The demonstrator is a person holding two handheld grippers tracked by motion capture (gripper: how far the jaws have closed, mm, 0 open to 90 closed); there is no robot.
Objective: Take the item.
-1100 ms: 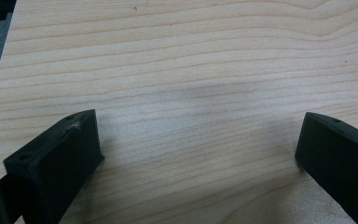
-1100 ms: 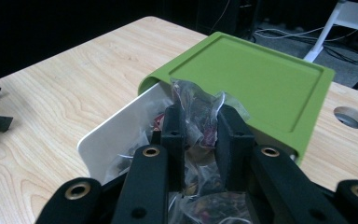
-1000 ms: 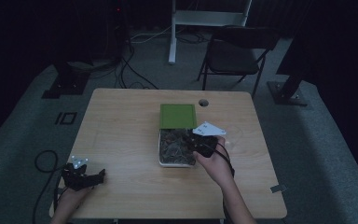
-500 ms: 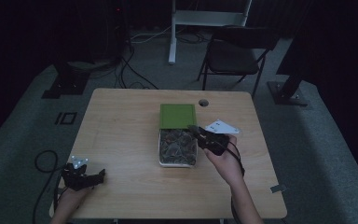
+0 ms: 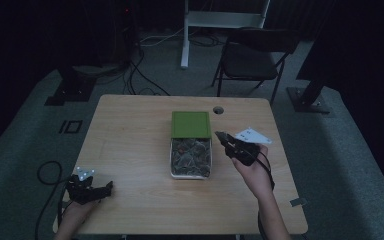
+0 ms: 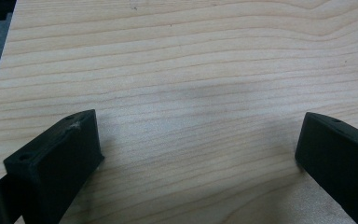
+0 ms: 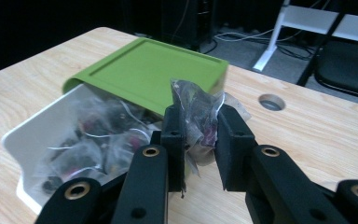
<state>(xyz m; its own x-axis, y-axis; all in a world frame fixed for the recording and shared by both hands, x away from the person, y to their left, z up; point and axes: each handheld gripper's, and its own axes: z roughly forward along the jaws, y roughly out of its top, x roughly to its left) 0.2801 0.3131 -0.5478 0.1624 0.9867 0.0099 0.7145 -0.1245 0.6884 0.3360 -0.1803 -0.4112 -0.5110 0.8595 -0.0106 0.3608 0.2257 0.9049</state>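
High view: the right gripper (image 5: 221, 136) sits just right of the white container (image 5: 190, 159), off its edge and over bare table (image 5: 130, 150); a second earlier it was at the container's right rim, and it has since drawn away to the right. The green lid (image 5: 191, 124) lies across the container's far end, as before. The left gripper (image 5: 106, 187) rests near the table's front left corner, where it was a second ago.

Left gripper view: its jaws stand wide apart over plain wood grain, with nothing between them.

Right gripper view: the jaws are closed on a small clear sachet (image 7: 198, 116) with dark contents, pinched between the two black pads and held above the table beside the container (image 7: 25, 135). More sachets (image 7: 93, 140) of the same kind lie heaped inside the container, and the green lid (image 7: 154, 70) covers its far part.
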